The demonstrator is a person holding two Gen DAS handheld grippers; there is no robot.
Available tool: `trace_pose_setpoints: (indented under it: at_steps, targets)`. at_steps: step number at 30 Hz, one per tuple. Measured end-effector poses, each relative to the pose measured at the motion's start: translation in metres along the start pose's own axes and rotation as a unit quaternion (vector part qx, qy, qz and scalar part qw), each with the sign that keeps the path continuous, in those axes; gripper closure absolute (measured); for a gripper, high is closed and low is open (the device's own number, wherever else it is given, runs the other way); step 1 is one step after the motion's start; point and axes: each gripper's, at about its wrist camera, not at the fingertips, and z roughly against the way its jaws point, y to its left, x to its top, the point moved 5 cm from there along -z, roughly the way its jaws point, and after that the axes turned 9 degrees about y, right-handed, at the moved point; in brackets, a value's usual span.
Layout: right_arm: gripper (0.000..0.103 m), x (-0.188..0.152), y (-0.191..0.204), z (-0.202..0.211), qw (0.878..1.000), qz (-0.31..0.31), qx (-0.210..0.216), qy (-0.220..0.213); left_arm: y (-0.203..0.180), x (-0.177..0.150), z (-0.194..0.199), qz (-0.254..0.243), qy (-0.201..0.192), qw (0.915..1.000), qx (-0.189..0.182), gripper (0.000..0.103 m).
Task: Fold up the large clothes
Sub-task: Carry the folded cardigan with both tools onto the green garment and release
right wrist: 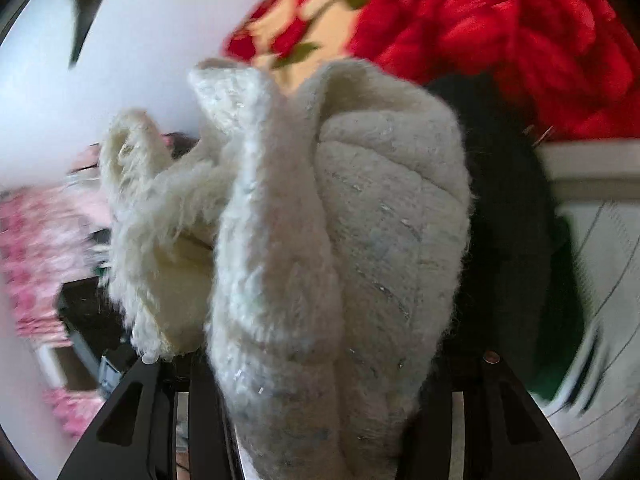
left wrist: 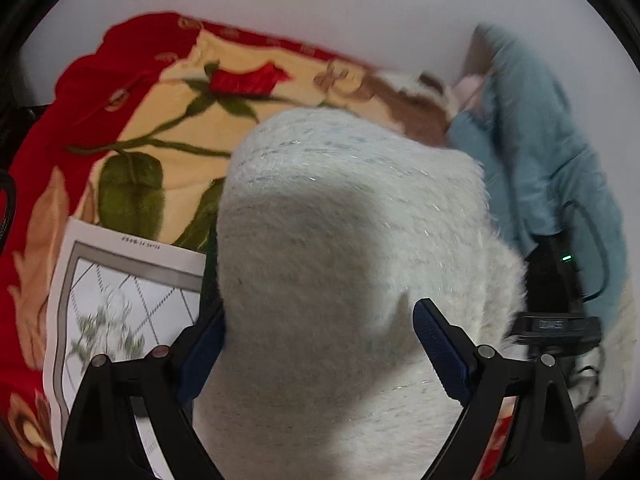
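Rose-print blanket [left wrist: 132, 92] underlies the white sweater [left wrist: 340, 248]; left gripper [left wrist: 320, 344] spread wide, right gripper [right wrist: 320, 364] state hidden.

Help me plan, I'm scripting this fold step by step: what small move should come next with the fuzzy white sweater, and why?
Probably close the left gripper on the white sweater. Its blue-padded fingers stand wide apart with the knit bulging between them, ungripped. In the right wrist view the sweater bunches up between the right gripper's fingers, apparently held there. A second grip would let both hands spread it over the rose blanket.
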Motion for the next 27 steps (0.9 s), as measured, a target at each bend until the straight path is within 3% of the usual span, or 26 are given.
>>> trace_pose_setpoints:
  at_steps: [1, 5, 8, 9, 10, 11, 13, 16, 17, 23, 27]
  targets:
    - [0.053, 0.008, -0.006, -0.003, 1.000, -0.003, -0.011, 0.002, 0.003, 0.002, -0.010, -0.004, 0.005, 1.0000, 0.004, 0.012]
    - [0.035, 0.019, -0.010, -0.006, 0.999, -0.005, -0.050, -0.012, 0.009, 0.001, -0.020, -0.021, 0.004, 0.9997, 0.010, 0.012]
    - [0.019, -0.004, 0.001, -0.003, 0.991, 0.020, -0.128, -0.041, 0.008, 0.001, -0.005, -0.023, -0.005, 0.9995, 0.019, 0.011]
    - [0.014, -0.022, -0.014, 0.002, 0.986, 0.027, -0.155, -0.051, 0.007, 0.001, 0.001, -0.023, -0.011, 0.9993, 0.026, 0.011]
    - [0.002, -0.034, -0.017, 0.011, 0.976, 0.035, -0.202, -0.071, 0.005, -0.001, 0.010, -0.028, -0.023, 0.9985, 0.041, 0.011]
    - [0.000, -0.040, -0.017, 0.015, 0.966, 0.039, -0.240, -0.086, 0.004, -0.004, 0.017, -0.031, -0.030, 0.9975, 0.055, 0.011]
    - [0.000, -0.062, -0.007, 0.026, 0.942, 0.053, -0.308, -0.124, -0.001, -0.013, 0.035, -0.036, -0.052, 0.9945, 0.083, 0.003]
    - [0.000, -0.098, 0.008, 0.038, 0.904, 0.063, -0.388, -0.167, -0.006, -0.030, 0.061, -0.033, -0.083, 0.9903, 0.107, 0.002]
    - [0.000, -0.099, 0.016, 0.035, 0.895, 0.065, -0.403, -0.179, -0.007, -0.035, 0.067, -0.030, -0.087, 0.9893, 0.113, 0.002]
    - [0.000, -0.198, 0.065, 0.064, 0.843, 0.061, -0.472, -0.252, -0.033, -0.091, 0.129, -0.029, -0.119, 0.9817, 0.146, 0.002]
    - [0.000, -0.272, 0.113, 0.092, 0.821, 0.058, -0.489, -0.288, -0.058, -0.132, 0.178, -0.037, -0.132, 0.9776, 0.160, 0.002]
